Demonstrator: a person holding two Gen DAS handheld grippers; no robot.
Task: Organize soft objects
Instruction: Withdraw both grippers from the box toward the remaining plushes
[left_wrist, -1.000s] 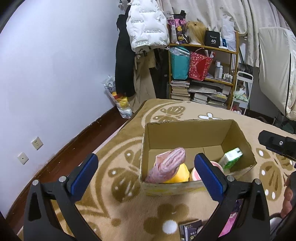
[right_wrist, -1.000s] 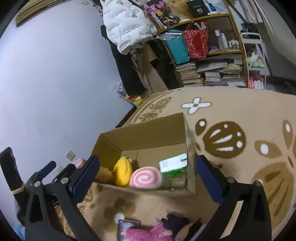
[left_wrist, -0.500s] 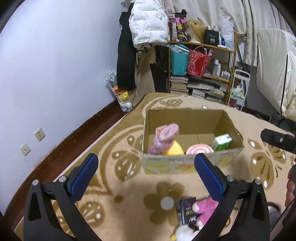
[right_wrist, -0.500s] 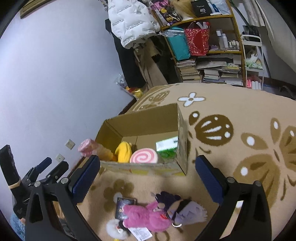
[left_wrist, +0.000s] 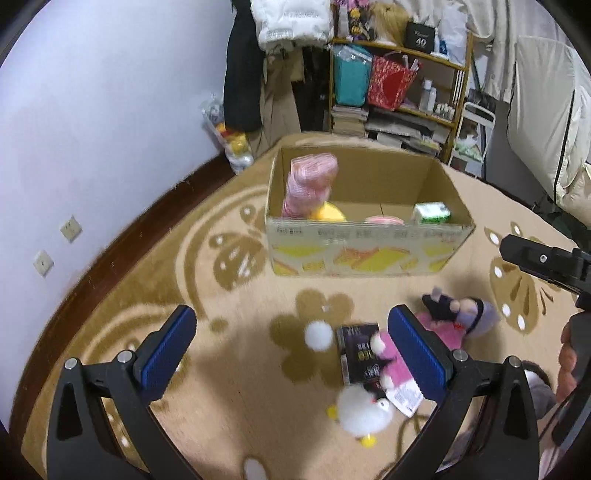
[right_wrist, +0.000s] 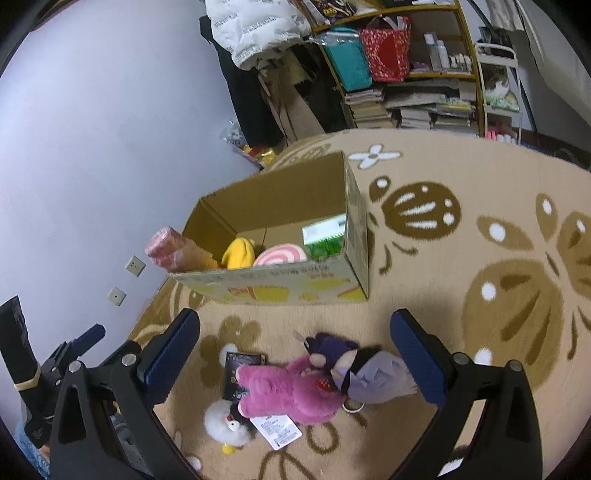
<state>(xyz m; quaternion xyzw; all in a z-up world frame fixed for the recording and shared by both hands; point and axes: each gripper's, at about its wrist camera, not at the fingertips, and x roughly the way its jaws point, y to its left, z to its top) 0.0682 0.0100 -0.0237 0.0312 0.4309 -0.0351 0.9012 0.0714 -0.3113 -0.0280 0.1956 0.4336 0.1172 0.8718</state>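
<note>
An open cardboard box (left_wrist: 369, 254) (right_wrist: 280, 284) stands on the rug and holds a pink rolled toy (left_wrist: 310, 184), a yellow plush (right_wrist: 240, 253), a pink swirl plush (right_wrist: 280, 254) and a green carton (right_wrist: 325, 236). On the rug in front lie a pink plush (right_wrist: 291, 387), a purple plush (right_wrist: 365, 365), a white fluffy plush (right_wrist: 225, 424) (left_wrist: 364, 413) and a black booklet (left_wrist: 360, 352). My left gripper (left_wrist: 295, 350) is open and empty above the rug. My right gripper (right_wrist: 295, 354) is open and empty above the pink plush.
A cluttered shelf (left_wrist: 399, 85) with bags and books and hanging coats (left_wrist: 243, 74) stand by the far wall. A white wall with sockets (left_wrist: 70, 229) runs along the left. The patterned rug (right_wrist: 480, 240) covers the floor.
Both grippers have pulled back from the box and tilted down, so the plush toys on the rug in front of it have come into view. Both stay open.
</note>
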